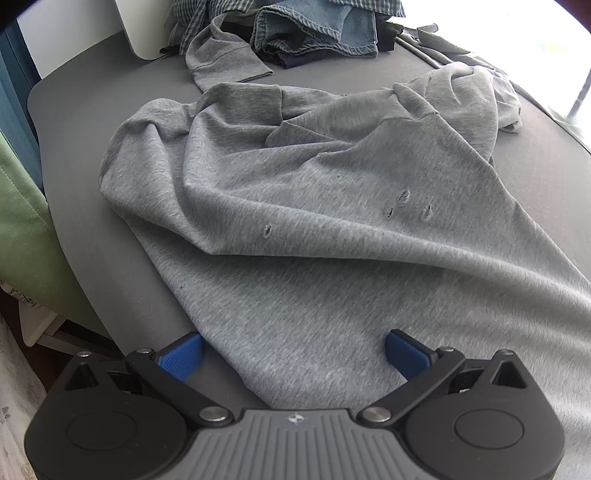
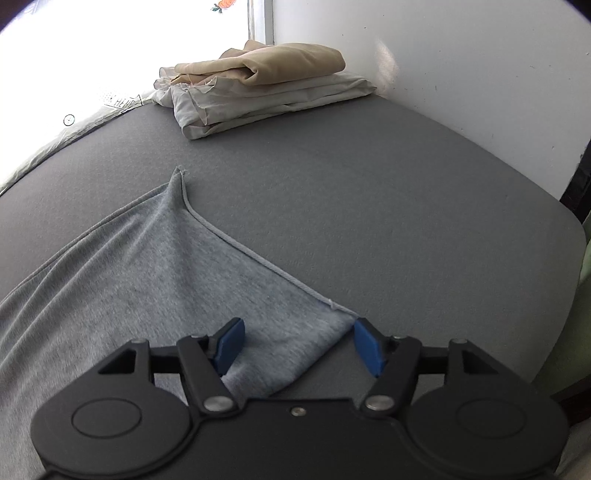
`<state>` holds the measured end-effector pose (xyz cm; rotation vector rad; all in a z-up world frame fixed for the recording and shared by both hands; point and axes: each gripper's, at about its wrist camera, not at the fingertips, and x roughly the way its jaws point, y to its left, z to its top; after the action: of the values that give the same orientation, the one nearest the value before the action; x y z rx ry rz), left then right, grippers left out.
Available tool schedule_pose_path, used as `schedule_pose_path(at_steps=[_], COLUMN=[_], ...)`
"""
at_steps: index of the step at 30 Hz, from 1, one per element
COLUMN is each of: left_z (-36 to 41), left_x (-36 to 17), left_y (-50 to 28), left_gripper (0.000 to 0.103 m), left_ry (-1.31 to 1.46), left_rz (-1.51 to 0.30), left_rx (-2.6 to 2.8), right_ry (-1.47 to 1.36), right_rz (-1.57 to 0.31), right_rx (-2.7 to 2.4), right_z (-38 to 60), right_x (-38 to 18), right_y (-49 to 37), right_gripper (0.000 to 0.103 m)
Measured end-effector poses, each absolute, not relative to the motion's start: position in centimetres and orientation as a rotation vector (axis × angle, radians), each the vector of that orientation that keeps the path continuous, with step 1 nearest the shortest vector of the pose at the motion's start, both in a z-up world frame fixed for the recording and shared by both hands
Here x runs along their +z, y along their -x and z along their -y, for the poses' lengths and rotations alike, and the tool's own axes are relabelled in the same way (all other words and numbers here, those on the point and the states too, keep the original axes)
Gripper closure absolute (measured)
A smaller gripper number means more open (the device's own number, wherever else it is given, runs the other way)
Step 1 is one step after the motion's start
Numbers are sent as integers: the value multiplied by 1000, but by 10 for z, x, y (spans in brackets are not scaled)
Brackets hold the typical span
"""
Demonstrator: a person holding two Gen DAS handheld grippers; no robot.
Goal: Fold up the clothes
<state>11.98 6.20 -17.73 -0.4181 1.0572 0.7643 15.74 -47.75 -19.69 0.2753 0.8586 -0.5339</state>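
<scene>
A grey sweatshirt [image 1: 314, 206] lies rumpled on the grey table [image 1: 92, 122], sleeves bunched at the far side, a few small holes in its cloth. My left gripper [image 1: 293, 352] is open, its blue pads either side of the garment's near edge. In the right wrist view the garment's hem corner [image 2: 192, 280] lies on the table [image 2: 369, 184]. My right gripper [image 2: 299, 345] is open, its pads straddling the near corner of that hem.
A pile of unfolded clothes, denim [image 1: 317, 33] and plaid [image 1: 207, 14], sits at the far edge in the left view. A folded stack of beige [image 2: 266, 62] and white [image 2: 258, 99] cloth sits at the far side by the window. A green chair [image 1: 26, 236] stands left of the table.
</scene>
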Motion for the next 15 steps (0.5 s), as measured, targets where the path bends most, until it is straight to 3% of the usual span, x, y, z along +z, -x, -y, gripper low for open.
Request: schedule_pose_path(at_steps=[2,3,9,12,14,15], left_z=[-68,-68,-87,-88,-94,-97], left_x=[-176,-176,-179,-177,-179,-179], left_y=[-116,-114,-117,-118,-124,-126], left_gripper=[0,0,0,0,0,0], left_ry=[418,416,424,421,418,412], left_rz=[-1053,-1051,-1065,-1087,-1111,-1123], left_rx=[760,758,722,699,675,654], right_ry=[-264,-259,-391,-279,-208,-184], right_rz=[-843,-837,-793,-834,-840,-833], right_rx=[-534,-532,-619,-599,-605,-606], right_z=[479,481,510,498,486,480], right_x=[-195,-195,-197,-194,-188,-185], right_y=[-155,-154,-137,-144,-151,-153], right_gripper=[70,102,102,101,98,86])
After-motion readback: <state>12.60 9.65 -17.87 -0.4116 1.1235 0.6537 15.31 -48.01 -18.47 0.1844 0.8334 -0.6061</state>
